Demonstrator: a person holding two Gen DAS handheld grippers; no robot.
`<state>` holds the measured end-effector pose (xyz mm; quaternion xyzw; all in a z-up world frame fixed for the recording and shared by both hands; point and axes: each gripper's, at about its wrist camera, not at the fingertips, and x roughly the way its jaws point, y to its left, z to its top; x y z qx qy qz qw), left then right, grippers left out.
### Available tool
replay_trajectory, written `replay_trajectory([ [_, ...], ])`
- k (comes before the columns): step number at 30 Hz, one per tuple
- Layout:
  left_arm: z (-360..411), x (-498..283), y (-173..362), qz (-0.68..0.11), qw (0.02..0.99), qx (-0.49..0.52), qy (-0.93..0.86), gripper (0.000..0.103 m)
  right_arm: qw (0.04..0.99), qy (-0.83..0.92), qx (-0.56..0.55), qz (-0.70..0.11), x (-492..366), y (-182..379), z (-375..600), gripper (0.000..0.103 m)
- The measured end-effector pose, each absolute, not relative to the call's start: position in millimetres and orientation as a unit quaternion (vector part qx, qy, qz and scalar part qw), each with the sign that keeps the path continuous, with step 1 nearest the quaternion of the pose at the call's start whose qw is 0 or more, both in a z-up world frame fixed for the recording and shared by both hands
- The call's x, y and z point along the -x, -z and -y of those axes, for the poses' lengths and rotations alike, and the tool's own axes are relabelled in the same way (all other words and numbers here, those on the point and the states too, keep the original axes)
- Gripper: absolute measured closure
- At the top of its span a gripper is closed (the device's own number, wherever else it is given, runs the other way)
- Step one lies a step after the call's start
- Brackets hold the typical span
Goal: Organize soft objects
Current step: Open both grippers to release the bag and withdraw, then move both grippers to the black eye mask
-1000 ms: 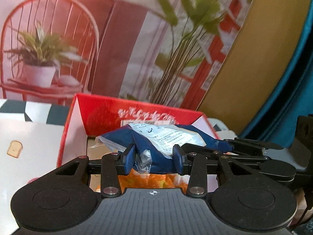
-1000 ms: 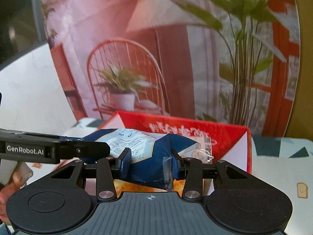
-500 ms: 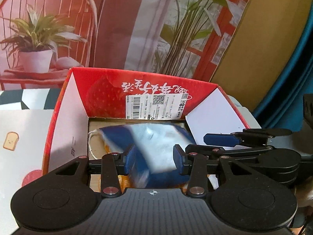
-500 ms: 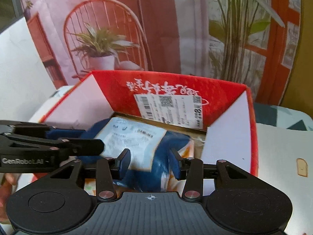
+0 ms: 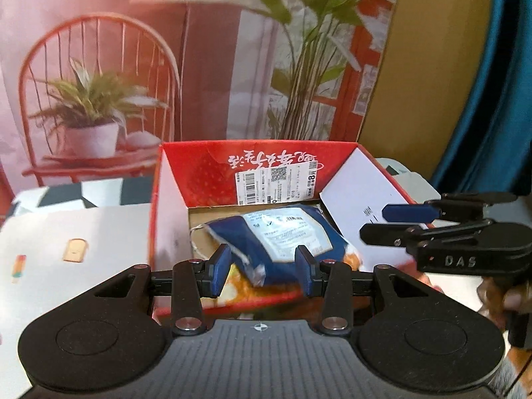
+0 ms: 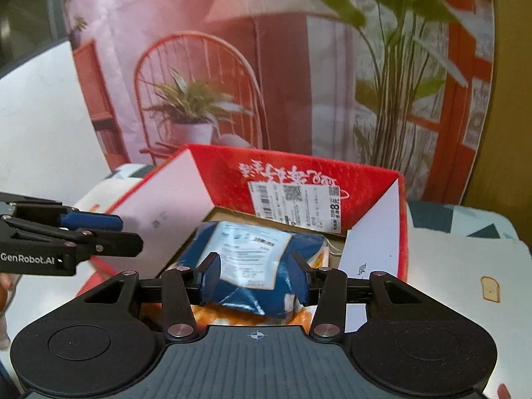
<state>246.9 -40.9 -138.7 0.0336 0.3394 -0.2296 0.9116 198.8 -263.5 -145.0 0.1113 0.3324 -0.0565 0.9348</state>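
Pouch (image 5: 279,232) in box (image 5: 173,199), near end hidden; L tongs (image 5: 262,274), R tongs (image 6: 254,279) released.

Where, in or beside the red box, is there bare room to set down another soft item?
Free: brown box floor between the left white wall and the blue packet; tablecloth left of the red box. Crowded: the box's middle and front, where the packet lies on an orange item, left gripper and right gripper hovering open.
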Motion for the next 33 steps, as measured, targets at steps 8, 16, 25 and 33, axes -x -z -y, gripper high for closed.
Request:
replay_trajectory([
  [8, 22, -184, 131, -0.331, 0.914, -0.025, 0.231, 0.059, 0.945, 0.042, -0.123, -0.301, -151, 132, 240, 0.061],
  [16, 5, -132, 168, -0.354, 0.912, -0.012, 0.207, 0.059, 0.941, 0.023, -0.137, -0.308, -105, 150, 204, 0.061],
  [25, -3, -97, 207, -0.385, 0.903, 0.007, 0.191, 0.059, 0.921, 0.030, -0.170, -0.350, -59, 195, 161, 0.061],
  [33, -8, -81, 224, -0.385, 0.909, 0.022, 0.157, 0.059, 0.920, 0.050, -0.141, -0.363, -32, 212, 138, 0.060],
])
